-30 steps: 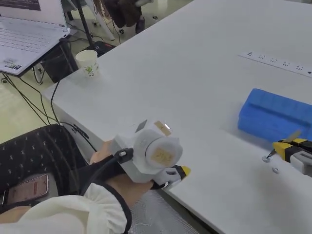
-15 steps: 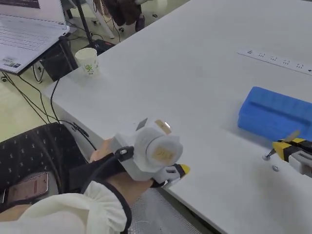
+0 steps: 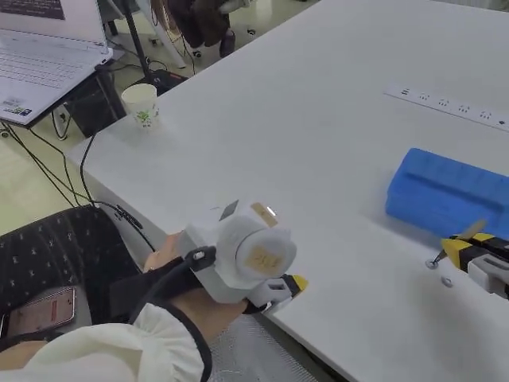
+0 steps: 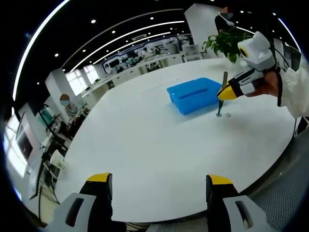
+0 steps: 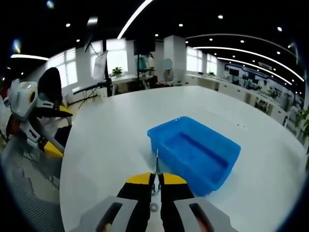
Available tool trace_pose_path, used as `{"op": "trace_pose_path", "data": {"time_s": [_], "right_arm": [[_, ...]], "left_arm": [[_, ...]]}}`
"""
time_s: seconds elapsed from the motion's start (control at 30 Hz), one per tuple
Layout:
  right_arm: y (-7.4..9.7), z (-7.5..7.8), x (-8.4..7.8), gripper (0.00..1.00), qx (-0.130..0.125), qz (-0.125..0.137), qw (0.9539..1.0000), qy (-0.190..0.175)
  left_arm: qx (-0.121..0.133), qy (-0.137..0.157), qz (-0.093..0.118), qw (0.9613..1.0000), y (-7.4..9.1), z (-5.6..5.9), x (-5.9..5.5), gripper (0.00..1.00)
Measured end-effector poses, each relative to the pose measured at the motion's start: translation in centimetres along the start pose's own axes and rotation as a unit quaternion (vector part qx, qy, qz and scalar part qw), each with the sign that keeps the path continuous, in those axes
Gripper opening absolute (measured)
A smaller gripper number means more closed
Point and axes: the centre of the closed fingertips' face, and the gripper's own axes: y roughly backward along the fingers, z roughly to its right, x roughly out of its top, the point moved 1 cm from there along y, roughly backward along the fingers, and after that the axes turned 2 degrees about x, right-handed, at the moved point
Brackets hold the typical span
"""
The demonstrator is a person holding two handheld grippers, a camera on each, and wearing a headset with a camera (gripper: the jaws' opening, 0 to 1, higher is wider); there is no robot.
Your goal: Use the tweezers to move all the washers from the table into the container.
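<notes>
My right gripper (image 5: pixel 156 180) is shut on a pair of metal tweezers (image 5: pixel 157 166) that stick out between its yellow-tipped jaws. In the head view the right gripper (image 3: pixel 477 256) comes in from the right edge and the tweezers' tip rests at a small washer (image 3: pixel 433 263) on the white table; whether the washer is pinched I cannot tell. A second washer (image 3: pixel 447 282) lies loose just beside it. The blue container (image 3: pixel 447 193) stands right behind them, open and blue inside (image 5: pixel 195 150). My left gripper (image 4: pixel 159 181) is open and holds nothing, at the table's near edge (image 3: pixel 290 285).
A paper cup (image 3: pixel 141 104) stands at the table's far left corner, above cables on the floor. A white power strip (image 3: pixel 453 107) lies at the back right. A laptop (image 3: pixel 44 60) sits on a side stand at the left. Wide bare tabletop (image 3: pixel 302 143) lies between the grippers.
The head view has shifted slightly. The tweezers' tip stays by the same washer and the left gripper keeps its place at the table edge.
</notes>
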Motion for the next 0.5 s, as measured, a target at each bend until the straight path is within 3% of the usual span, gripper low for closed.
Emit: {"op": "trace_pose_path", "data": {"time_s": [0.5], "right_arm": [[-0.12,-0.18,0.12,0.01,0.000,-0.020,0.9998,0.004]], "left_arm": [[-0.001,0.001,0.005,1.0000,0.44,0.07,0.13,0.81]]}}
